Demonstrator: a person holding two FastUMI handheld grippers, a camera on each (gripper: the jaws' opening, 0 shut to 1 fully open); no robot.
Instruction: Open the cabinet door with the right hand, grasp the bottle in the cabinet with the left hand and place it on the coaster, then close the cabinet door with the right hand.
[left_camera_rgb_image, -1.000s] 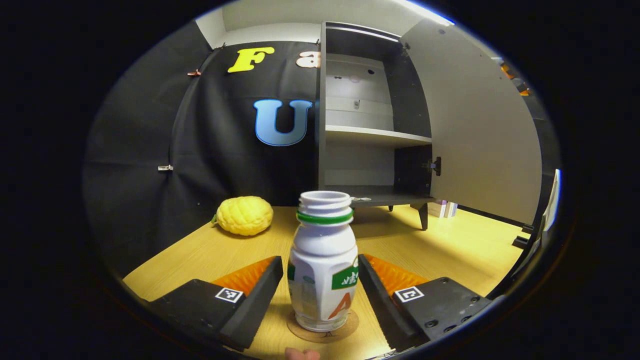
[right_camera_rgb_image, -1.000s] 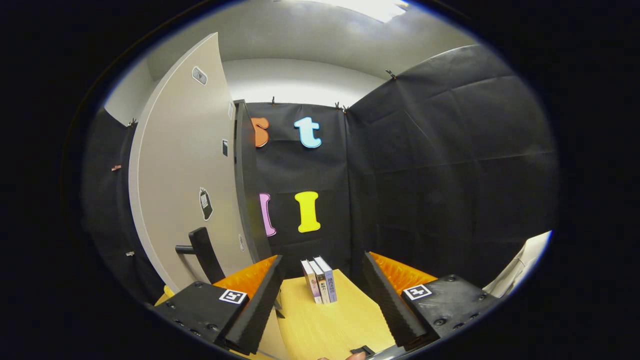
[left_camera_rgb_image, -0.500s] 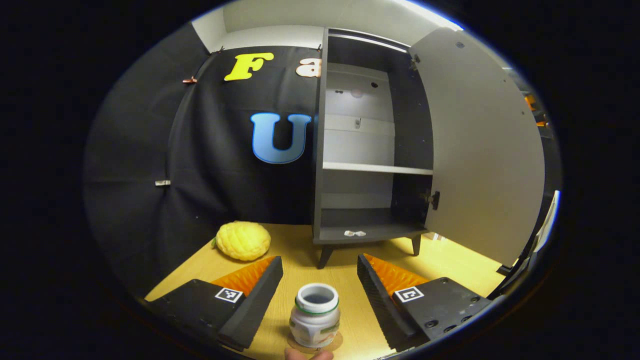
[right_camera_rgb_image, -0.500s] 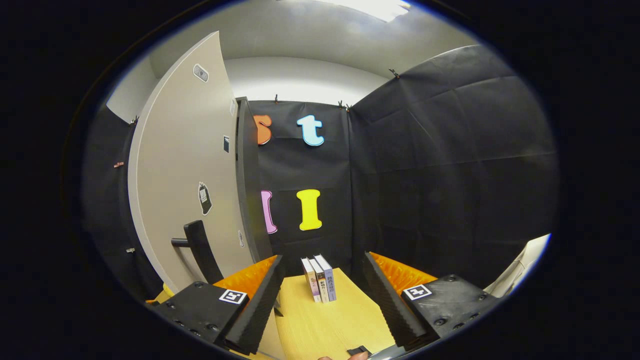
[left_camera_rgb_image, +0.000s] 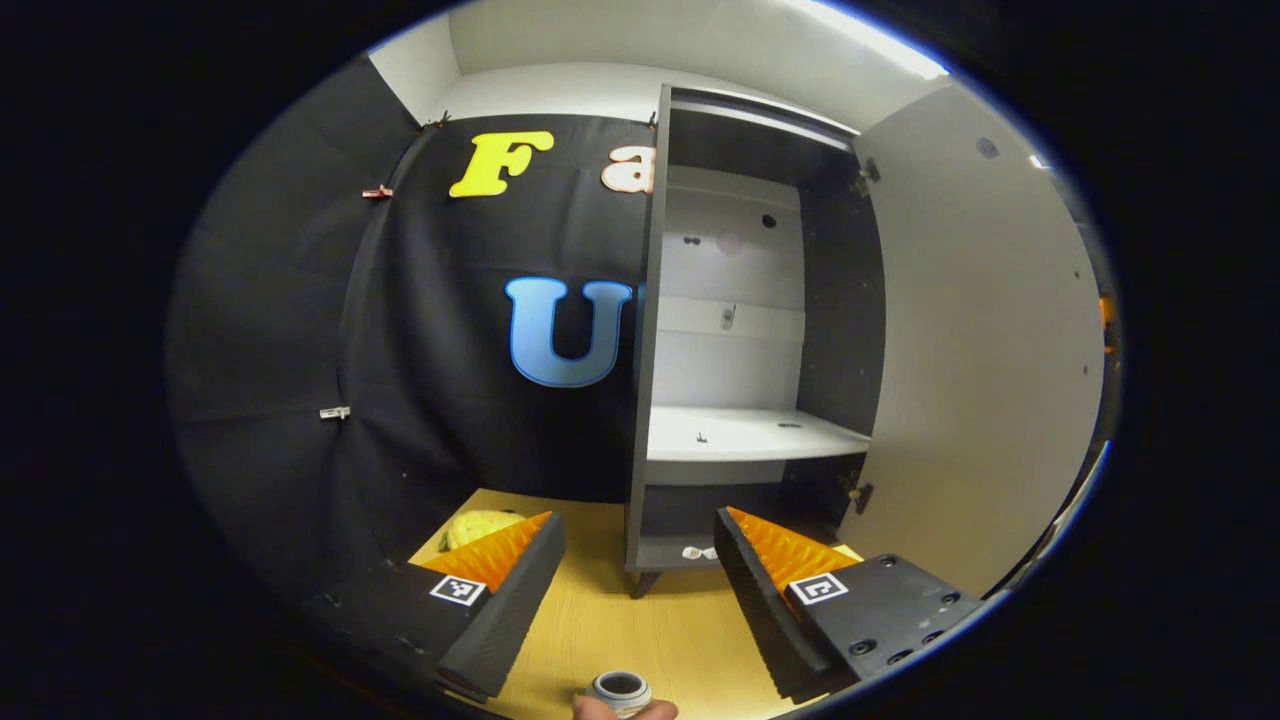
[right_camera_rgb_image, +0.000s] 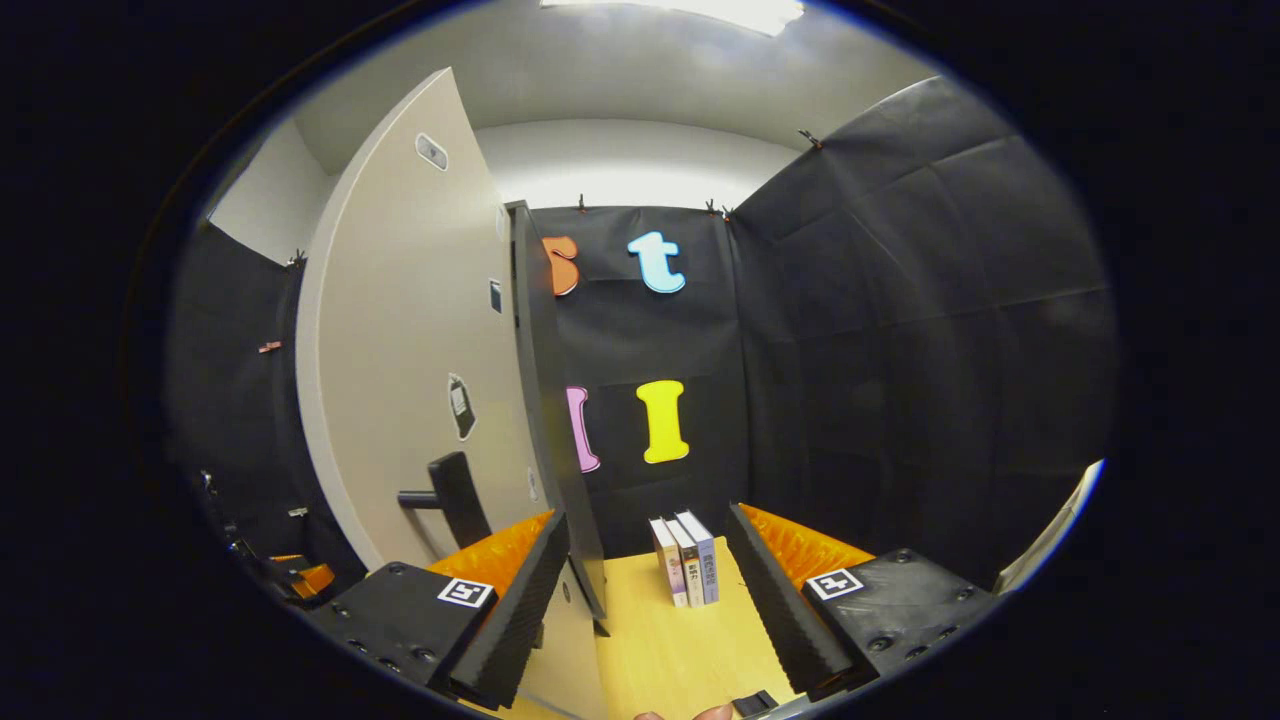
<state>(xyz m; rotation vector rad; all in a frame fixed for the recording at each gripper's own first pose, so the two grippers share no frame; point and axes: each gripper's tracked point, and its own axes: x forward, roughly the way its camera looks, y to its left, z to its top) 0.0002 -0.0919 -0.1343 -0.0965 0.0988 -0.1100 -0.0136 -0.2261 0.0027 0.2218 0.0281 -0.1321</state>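
In the left gripper view the white bottle with a green neck ring stands on the table at the very bottom edge, below and behind my left gripper, which is open and raised above it. The dark cabinet stands ahead with its door swung open to the right and its shelves bare. In the right gripper view my right gripper is open, with the open cabinet door and its dark handle just to its left.
A yellow bumpy fruit lies on the wooden table left of the cabinet, partly behind my left finger. Three books stand upright on the table ahead of the right gripper. A fingertip shows at the bottom edge.
My left gripper has let go of the bottle and risen well above it, so the bottle dropped to the bottom of the view. The right gripper shifted slightly toward the door.
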